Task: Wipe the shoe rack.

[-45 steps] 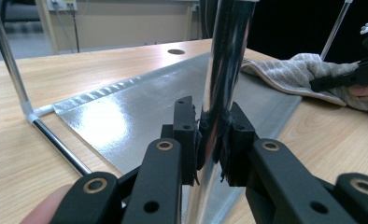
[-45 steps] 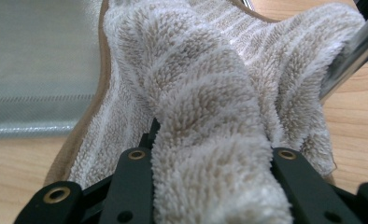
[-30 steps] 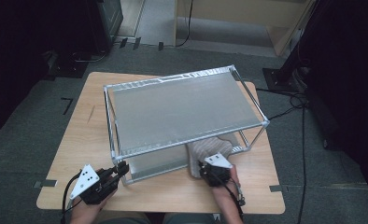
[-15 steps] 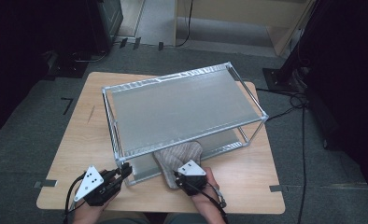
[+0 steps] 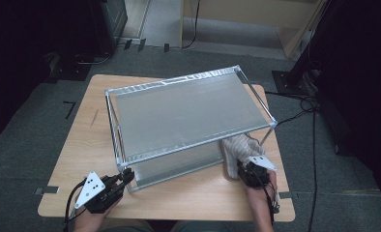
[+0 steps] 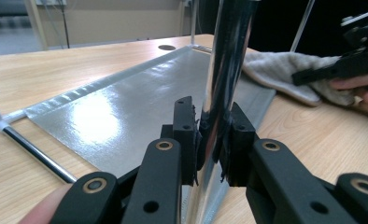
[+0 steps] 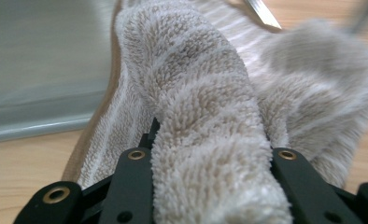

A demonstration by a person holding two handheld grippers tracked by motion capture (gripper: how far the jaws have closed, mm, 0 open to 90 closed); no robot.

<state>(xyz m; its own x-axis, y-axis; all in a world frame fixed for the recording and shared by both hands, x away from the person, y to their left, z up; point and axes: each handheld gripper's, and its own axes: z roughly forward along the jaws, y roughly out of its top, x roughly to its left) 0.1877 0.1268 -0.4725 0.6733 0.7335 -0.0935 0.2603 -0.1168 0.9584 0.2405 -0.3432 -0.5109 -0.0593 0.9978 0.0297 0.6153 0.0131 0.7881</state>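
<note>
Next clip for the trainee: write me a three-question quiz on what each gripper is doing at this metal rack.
1. True or false: the left gripper is shut on the shiny upright corner post of the silver two-tier metal rack.
2. What does the right gripper hold? A) a sponge B) a beige terry cloth C) nothing
3. On which surface does the rack stand?

Key
1. True; the jaws clamp the post from both sides.
2. B; the beige terry cloth bunches between its jaws, by the rack's lower shelf.
3. The light wooden table.

Wood table (image 5: 82, 130) w/ metal rack (image 5: 188, 113), towel (image 5: 239, 147)
</note>
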